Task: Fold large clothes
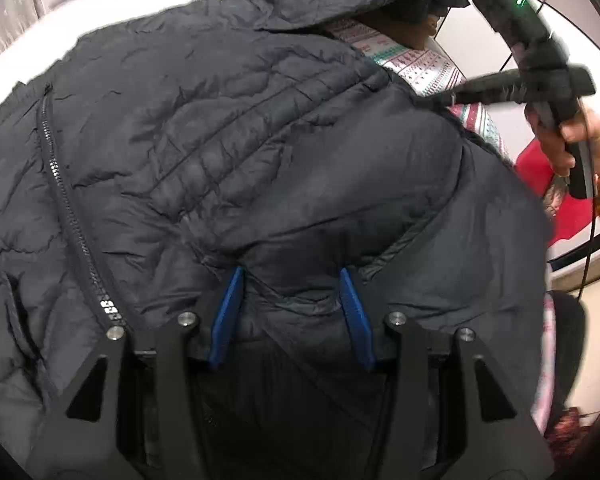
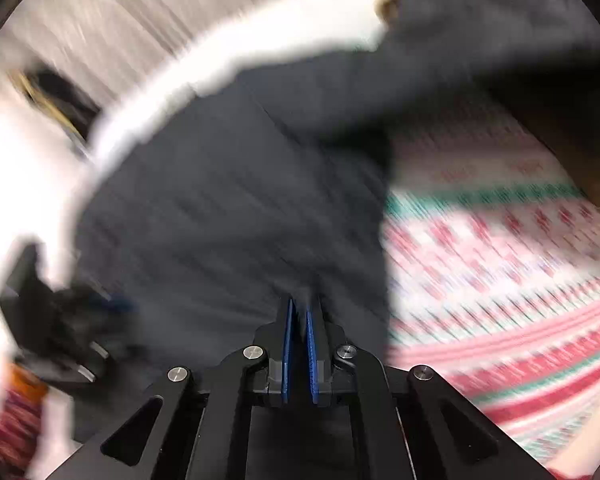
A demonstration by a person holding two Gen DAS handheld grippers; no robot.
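A large dark quilted jacket (image 1: 228, 128) with a hood and a zipper (image 1: 66, 208) lies spread over a white surface (image 1: 120, 4). My left gripper (image 1: 292, 276) is open, its blue pads pressed down on the jacket fabric with a fold bulging between them. My right gripper (image 2: 300, 304) is shut on a pinch of the jacket (image 2: 228, 208); the right wrist view is blurred. The right gripper also shows in the left wrist view (image 1: 452, 98), at the jacket's right edge. The left gripper shows blurred in the right wrist view (image 2: 112, 304).
A knitted sweater (image 2: 500, 264) with red, green and white patterns lies under the jacket on the right; it also shows in the left wrist view (image 1: 420, 68). A red cloth (image 1: 540, 176) lies beyond it. Pale fabric (image 2: 100, 12) sits at the back.
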